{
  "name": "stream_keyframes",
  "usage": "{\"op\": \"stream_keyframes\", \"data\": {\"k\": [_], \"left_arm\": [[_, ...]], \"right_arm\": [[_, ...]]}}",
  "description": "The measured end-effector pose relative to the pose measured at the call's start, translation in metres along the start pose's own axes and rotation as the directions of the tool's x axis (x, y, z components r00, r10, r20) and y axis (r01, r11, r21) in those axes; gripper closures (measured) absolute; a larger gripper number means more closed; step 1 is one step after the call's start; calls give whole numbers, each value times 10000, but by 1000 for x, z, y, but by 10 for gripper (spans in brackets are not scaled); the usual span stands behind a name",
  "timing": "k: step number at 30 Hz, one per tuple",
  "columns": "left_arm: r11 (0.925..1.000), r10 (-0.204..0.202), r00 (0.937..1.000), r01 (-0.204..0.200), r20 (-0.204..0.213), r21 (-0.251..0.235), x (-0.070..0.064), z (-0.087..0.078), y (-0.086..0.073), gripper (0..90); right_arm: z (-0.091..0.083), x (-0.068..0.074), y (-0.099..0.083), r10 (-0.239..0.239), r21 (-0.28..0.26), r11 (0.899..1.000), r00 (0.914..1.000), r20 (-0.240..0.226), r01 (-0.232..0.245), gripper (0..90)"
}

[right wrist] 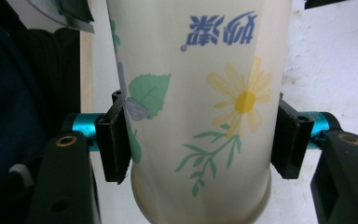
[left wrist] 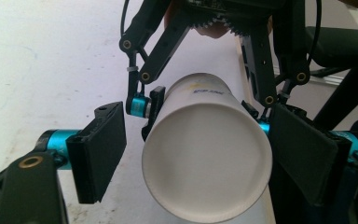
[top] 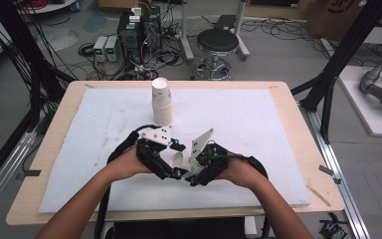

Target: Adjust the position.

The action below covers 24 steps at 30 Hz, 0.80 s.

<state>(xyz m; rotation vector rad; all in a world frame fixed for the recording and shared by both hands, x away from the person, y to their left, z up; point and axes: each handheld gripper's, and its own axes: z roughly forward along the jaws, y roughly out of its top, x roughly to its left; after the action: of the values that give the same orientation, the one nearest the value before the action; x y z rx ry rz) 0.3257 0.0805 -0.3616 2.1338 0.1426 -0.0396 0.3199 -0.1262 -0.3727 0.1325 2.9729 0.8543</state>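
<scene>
Right gripper [right wrist: 198, 140]: clamped on a flowered paper cup [right wrist: 196, 102], one black pad pressed to each side of its wall. Left gripper [left wrist: 200, 154]: released, jaws spread wide to either side of the cup's round base, neither pad touching it. Paper cup, high view [top: 178, 160]: held lying sideways between the two grippers, above the white mat [top: 258, 119], near the front edge of the tabletop [top: 308, 149]. Stack of paper cups [top: 162, 102]: upright on the mat, just beyond the hands.
</scene>
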Motion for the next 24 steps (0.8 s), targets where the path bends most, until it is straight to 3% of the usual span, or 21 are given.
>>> {"op": "stream_keyframes", "data": {"k": [6,11,14,17,21,24], "left_arm": [[9996,-42,9999,39,124,295,1,5,-2,258],[9988,79,9994,-96,348,481,2,8,-4,356],[9985,96,9997,-107,210,536,2,9,-5,367],[9998,-57,9999,55,98,193,3,5,-6,370],[9991,-113,9998,107,-155,-400,4,-4,-9,372],[9944,-418,9985,382,-349,-990,4,-10,-13,372]], "right_arm": [[2,-1,0,-14,162,9999,10000,14,14,344],[3,0,-1,-2,366,9993,9999,-121,6,343],[3,1,-2,-235,433,9988,9996,137,228,315],[1,1,-5,-113,-66,9999,9990,434,116,179],[-8,-1,-16,431,-1178,9923,9980,463,-374,180],[-15,-1,-24,618,-1703,9841,9962,620,-505,179]]}}
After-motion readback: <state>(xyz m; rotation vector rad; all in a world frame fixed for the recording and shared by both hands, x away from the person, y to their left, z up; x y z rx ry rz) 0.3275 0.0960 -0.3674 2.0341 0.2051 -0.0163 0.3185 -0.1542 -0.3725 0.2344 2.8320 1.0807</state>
